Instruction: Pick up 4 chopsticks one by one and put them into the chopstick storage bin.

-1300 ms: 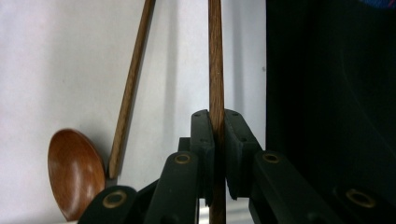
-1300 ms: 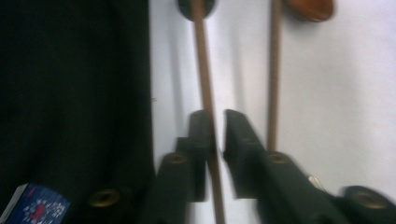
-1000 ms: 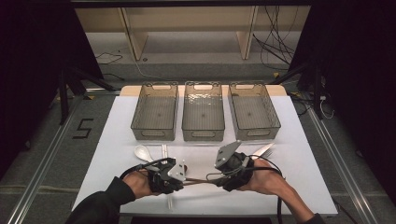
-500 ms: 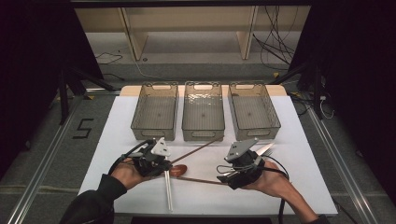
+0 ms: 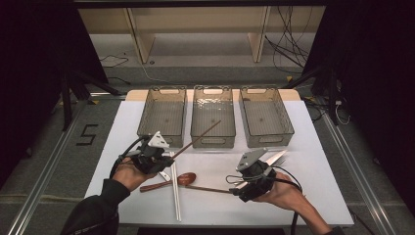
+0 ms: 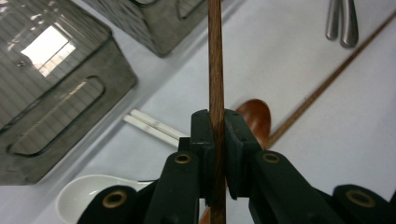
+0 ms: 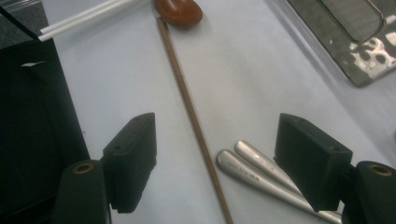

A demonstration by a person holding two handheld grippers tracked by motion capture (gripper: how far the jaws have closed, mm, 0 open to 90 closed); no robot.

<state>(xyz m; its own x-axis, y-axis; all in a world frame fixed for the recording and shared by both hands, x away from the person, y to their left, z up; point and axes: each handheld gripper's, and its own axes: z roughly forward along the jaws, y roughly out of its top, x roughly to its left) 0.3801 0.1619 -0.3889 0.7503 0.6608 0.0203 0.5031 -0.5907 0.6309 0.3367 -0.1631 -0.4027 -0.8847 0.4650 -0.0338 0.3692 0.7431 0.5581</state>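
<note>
Clamping a thin brown wooden chopstick (image 6: pixel 215 70) tight between both pads, left tongs (image 5: pixel 166 157) holding it lifted off the white tabletop (image 5: pixel 303 147), far tip slanting up over the middle clear grey plastic bin (image 5: pixel 213 116). Seen along the left tongs (image 6: pixel 216 140), stick running straight up between the closed jaws. Standing wide apart, right tongs (image 7: pixel 215 158) having just been opening, gripping nothing, pads pressing on nothing. Lying flat on the tabletop between those spread jaws, a second thin brown wooden chopstick (image 7: pixel 191 116), loose and untouched by either pad. In the high view, right tongs (image 5: pixel 234 188) hovering at that second chopstick's (image 5: pixel 205 188) near end. Resting just beside it, two shiny metal utensil handles (image 7: pixel 261 179), close to the right pad. Lying at the chopstick's far end, a reddish-brown wooden spoon (image 5: pixel 171 182), bowl (image 7: pixel 178 11) touching or nearly touching the stick. Lying nearby, a pair of white plastic chopsticks (image 5: pixel 174 188), and a white ceramic spoon (image 6: pixel 93 196) under the left tongs. Standing in a row at the far side of the tabletop, two more clear grey plastic bins, left (image 5: pixel 164 112) and right (image 5: pixel 265 115).
</note>
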